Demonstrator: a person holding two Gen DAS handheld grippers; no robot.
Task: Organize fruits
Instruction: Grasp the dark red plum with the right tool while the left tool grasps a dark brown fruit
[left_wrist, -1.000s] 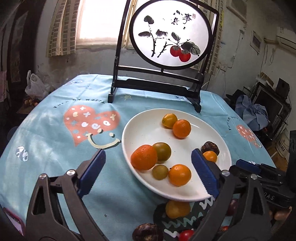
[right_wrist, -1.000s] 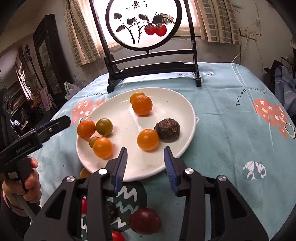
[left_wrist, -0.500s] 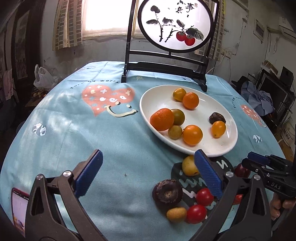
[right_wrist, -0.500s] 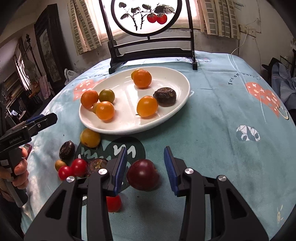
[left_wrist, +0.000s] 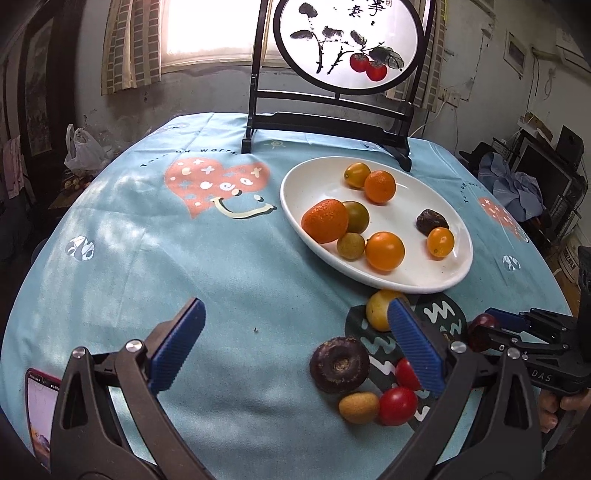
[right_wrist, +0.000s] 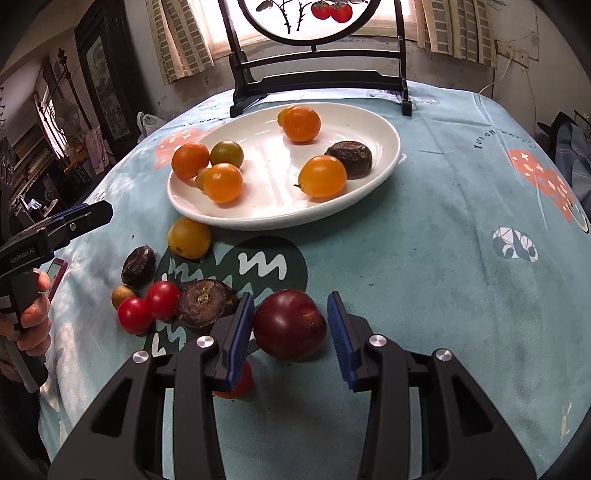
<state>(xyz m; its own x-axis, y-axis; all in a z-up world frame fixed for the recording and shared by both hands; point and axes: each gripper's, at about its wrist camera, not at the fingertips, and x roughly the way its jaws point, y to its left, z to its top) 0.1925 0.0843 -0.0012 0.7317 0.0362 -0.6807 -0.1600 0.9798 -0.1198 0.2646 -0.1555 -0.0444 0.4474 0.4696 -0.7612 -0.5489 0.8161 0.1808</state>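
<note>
Right claw (right_wrist: 291, 325) straddles dark red plum (right_wrist: 290, 324), pads seemingly not pressing; left claw (left_wrist: 295, 343) gapes, empty.

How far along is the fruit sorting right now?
Done: seven fruits sit on the white plate. In hand: nothing yet; the right tool brackets the dark red plum, jaws open. The left tool is open, empty. Left: the plum, yellow fruit and tomatoes on the cloth.

One white plate (right_wrist: 384, 162), seven fruits on it, seven more loose on the tablecloth (right_wrist: 424, 258).
</note>
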